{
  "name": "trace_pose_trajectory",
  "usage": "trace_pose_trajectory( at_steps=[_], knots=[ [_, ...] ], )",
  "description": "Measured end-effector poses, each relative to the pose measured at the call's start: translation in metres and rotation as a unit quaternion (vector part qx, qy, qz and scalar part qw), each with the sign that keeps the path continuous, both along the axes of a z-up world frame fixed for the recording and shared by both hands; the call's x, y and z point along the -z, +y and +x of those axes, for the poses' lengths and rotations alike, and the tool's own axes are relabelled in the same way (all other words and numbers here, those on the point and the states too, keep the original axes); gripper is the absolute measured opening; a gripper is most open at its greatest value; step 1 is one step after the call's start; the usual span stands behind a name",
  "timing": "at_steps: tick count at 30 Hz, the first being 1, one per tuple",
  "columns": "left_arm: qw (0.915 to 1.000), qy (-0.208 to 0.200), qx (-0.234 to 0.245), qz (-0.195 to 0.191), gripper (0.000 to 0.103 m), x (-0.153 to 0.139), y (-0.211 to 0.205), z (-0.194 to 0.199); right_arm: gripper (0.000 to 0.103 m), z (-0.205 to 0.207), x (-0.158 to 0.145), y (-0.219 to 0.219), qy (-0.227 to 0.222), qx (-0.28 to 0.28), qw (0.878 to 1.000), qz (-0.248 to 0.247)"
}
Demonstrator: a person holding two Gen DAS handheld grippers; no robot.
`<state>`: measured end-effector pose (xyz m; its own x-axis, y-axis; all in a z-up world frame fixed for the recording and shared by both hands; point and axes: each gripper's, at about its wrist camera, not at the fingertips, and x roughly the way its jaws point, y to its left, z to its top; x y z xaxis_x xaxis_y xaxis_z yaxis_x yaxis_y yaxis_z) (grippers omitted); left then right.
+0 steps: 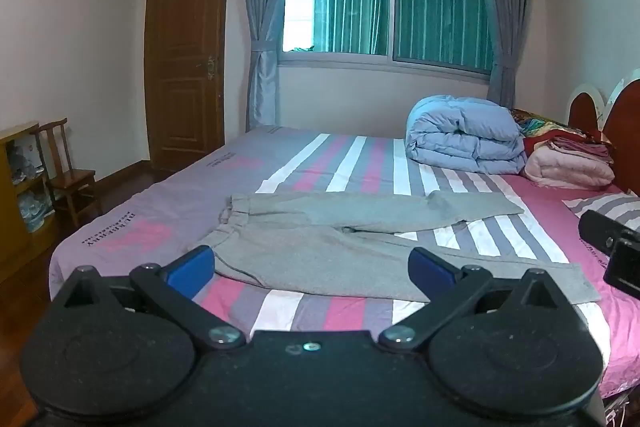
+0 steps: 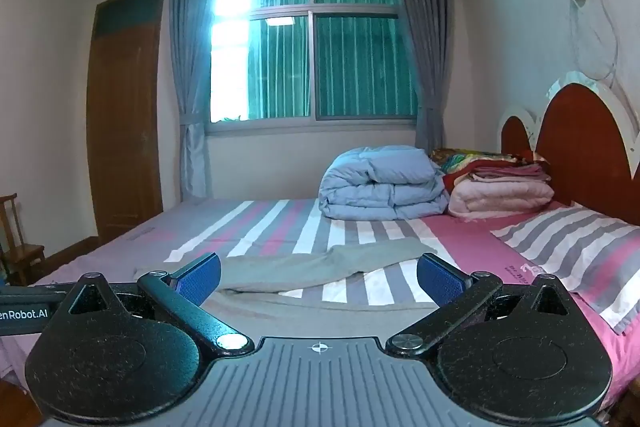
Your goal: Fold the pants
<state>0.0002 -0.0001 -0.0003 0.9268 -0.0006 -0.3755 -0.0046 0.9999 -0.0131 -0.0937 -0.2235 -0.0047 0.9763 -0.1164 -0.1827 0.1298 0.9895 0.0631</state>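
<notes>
Grey pants lie spread flat on the striped bed sheet, waistband at the left, both legs running right and splayed apart. My left gripper is open and empty, hovering above the near leg at the bed's front edge. My right gripper is open and empty, also above the pants near the leg ends. The right gripper's body shows at the right edge of the left wrist view.
A folded blue duvet and pink blankets sit at the far right by the red headboard. A striped pillow lies right. A wooden chair, shelf and door stand left of the bed.
</notes>
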Motion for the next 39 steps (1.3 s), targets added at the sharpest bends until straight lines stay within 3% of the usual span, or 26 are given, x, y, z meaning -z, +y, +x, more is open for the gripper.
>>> trace_pose_trajectory(
  at_steps=[39],
  knots=[
    [0.9999,-0.006,0.004,-0.008,0.097,0.0017,-0.0019,0.0011,0.103,0.0064,0.0036,-0.001,0.005,-0.002,1.0,0.003]
  ],
)
